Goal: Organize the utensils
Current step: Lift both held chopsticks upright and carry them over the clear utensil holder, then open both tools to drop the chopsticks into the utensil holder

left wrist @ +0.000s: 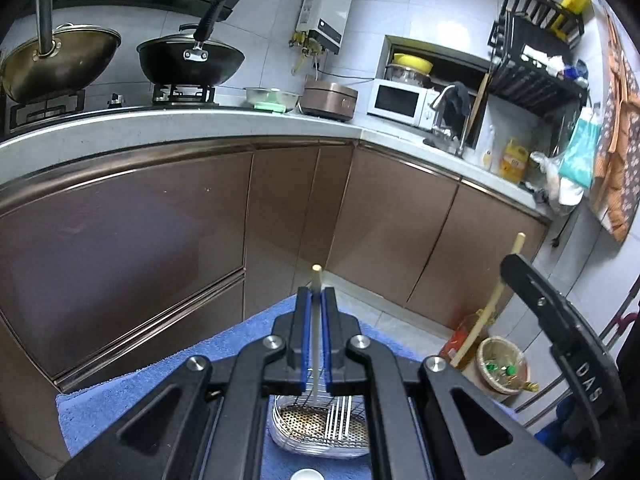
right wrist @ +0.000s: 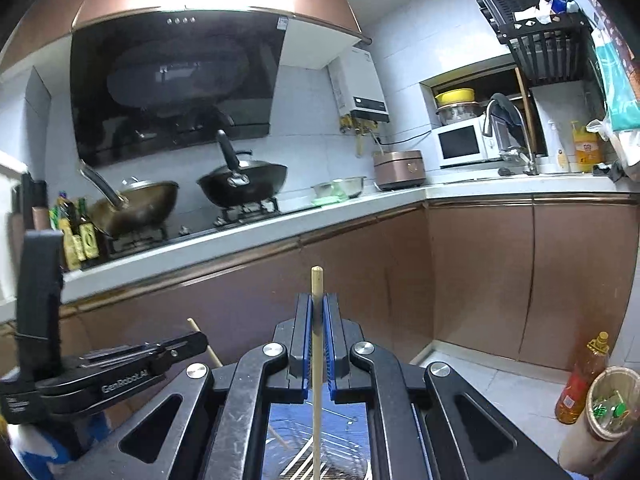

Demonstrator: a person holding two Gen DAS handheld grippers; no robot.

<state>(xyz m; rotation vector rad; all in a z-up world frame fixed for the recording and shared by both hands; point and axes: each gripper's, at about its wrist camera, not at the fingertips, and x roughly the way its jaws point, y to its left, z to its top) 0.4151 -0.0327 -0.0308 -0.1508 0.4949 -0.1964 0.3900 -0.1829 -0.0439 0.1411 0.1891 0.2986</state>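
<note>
My left gripper [left wrist: 316, 298] is shut on a pale chopstick [left wrist: 316, 280] that runs upright between its blue pads, tip above the fingers. Below it a metal utensil drainer basket [left wrist: 320, 424] with a perforated floor and slotted rack sits on a blue towel [left wrist: 168, 376]. My right gripper [right wrist: 317, 304] is shut on a wooden chopstick [right wrist: 317, 280], also upright, its lower end over the same basket [right wrist: 320, 452]. The right gripper's body and its chopstick [left wrist: 500, 292] show in the left view; the left gripper's body [right wrist: 120, 372] and its chopstick [right wrist: 204, 346] show in the right view.
Brown cabinet fronts [left wrist: 160, 248] and a grey counter [left wrist: 180, 124] stand ahead, with two woks [left wrist: 192, 60] on the stove, a rice cooker [left wrist: 330, 98], microwave [left wrist: 400, 102] and sink tap [left wrist: 444, 108]. An oil bottle [right wrist: 584, 380] and a bin [right wrist: 608, 404] stand on the floor at right.
</note>
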